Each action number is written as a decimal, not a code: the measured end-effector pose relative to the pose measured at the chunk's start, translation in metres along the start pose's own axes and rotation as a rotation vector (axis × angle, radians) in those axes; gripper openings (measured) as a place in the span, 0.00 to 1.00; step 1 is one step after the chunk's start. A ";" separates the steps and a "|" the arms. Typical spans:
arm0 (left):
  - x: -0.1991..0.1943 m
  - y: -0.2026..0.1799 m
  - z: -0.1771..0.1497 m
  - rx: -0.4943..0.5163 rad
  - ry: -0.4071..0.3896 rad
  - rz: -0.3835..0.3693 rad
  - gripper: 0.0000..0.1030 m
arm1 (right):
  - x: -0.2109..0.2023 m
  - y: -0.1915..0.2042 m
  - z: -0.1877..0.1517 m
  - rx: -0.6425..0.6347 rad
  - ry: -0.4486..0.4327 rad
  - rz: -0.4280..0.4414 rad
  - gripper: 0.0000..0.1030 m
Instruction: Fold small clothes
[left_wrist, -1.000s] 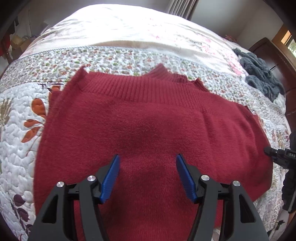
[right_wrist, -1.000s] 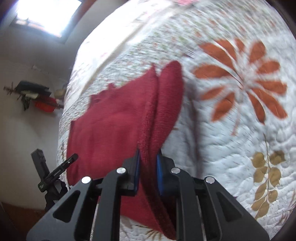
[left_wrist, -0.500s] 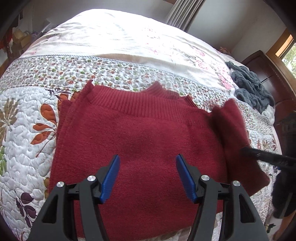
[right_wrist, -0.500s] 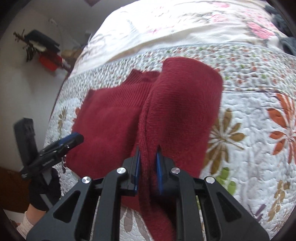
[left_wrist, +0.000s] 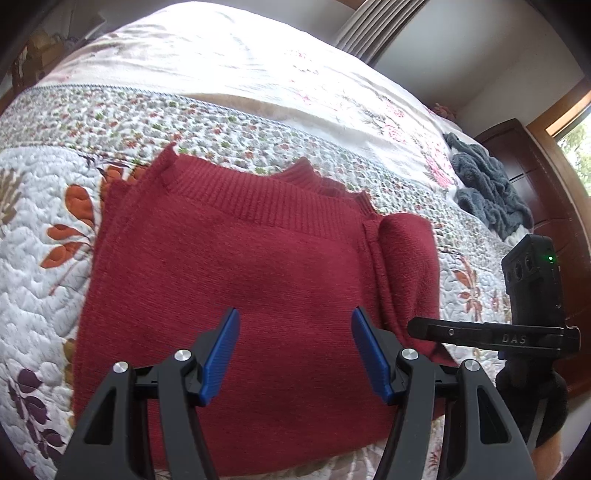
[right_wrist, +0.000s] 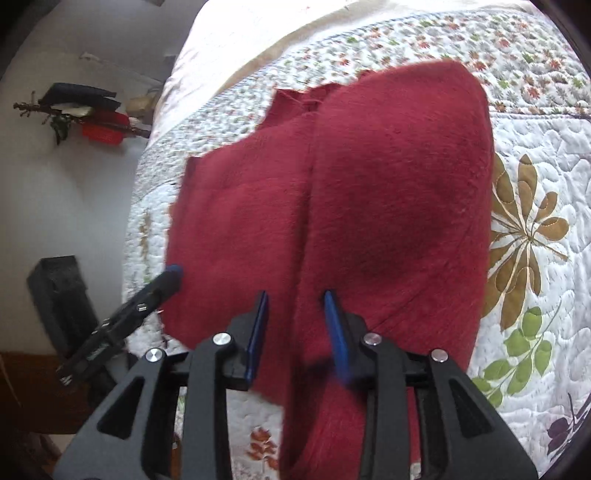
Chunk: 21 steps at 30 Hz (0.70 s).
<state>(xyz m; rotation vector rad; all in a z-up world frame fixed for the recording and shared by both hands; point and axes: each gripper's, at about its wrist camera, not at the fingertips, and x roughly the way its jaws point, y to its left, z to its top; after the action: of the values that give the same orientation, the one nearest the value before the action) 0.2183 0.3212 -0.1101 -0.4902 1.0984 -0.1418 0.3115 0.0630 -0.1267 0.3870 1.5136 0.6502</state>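
Observation:
A dark red knit sweater (left_wrist: 258, 273) lies flat on the floral quilt (left_wrist: 48, 266), ribbed hem toward the far side. Its right sleeve (left_wrist: 406, 258) is folded inward over the body's right edge. My left gripper (left_wrist: 295, 325) hovers open over the middle of the sweater, holding nothing. In the right wrist view the sleeve (right_wrist: 399, 192) fills the centre as a broad fold. My right gripper (right_wrist: 295, 304) stands open, its blue pads apart, with the sleeve's near edge still between them. From the left wrist view, the right gripper (left_wrist: 415, 326) sits at the sleeve's near end.
A grey-blue fuzzy garment (left_wrist: 487, 188) is heaped at the bed's far right by dark wooden furniture (left_wrist: 532, 162). A gloved hand (left_wrist: 532, 402) holds the right gripper. The bed's left edge drops off beside the left gripper (right_wrist: 147, 299). Red items hang on the wall (right_wrist: 99, 133).
My right gripper swung the sleeve up and over onto the sweater's body, then its pads parted from the shut grip. The left gripper stayed open and drew back slightly.

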 end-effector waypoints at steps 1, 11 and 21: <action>0.002 -0.003 0.000 -0.007 0.007 -0.022 0.61 | -0.005 0.002 -0.001 -0.002 -0.004 0.021 0.31; 0.044 -0.033 0.007 -0.107 0.107 -0.241 0.61 | -0.062 -0.052 -0.013 0.116 -0.138 0.038 0.32; 0.102 -0.057 0.007 -0.186 0.209 -0.332 0.61 | -0.039 -0.097 -0.045 0.142 -0.122 -0.007 0.37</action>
<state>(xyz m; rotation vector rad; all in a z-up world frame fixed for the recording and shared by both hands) 0.2786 0.2380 -0.1652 -0.8391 1.2333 -0.3912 0.2843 -0.0426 -0.1574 0.5209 1.4479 0.5058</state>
